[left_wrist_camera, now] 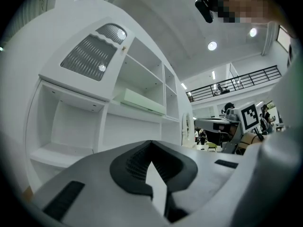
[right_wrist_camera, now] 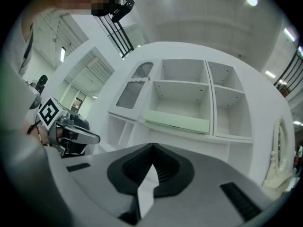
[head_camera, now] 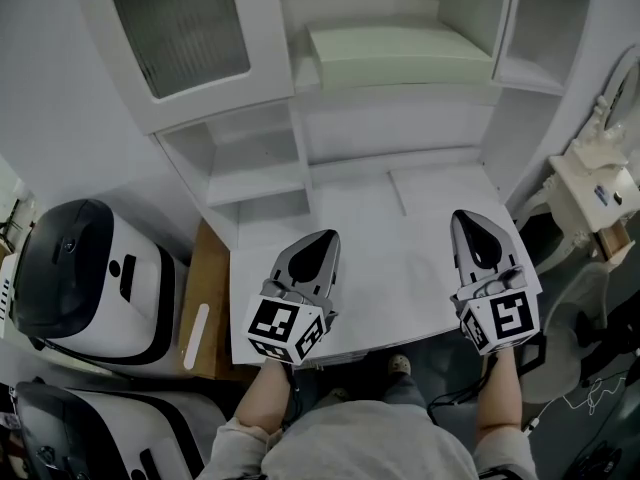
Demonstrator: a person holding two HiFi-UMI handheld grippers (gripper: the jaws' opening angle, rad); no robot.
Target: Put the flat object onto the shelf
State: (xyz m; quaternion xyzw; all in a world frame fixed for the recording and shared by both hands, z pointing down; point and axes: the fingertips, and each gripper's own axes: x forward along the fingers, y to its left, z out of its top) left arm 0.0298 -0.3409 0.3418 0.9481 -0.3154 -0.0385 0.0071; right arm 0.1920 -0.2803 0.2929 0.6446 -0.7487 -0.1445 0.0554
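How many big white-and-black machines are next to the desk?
2. One machine sits left of the white desk, by the wooden board. The other machine is in the bottom-left corner, partly cut off. More could be hidden out of view.

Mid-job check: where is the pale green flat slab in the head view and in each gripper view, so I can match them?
Head view: pale green slab, top centre.
Left gripper view: slab just left of centre, seen at an angle.
Right gripper view: slab near centre, slightly below the middle.
Shared landmark: ribbed-glass cabinet door, up and left of the slab in all three.
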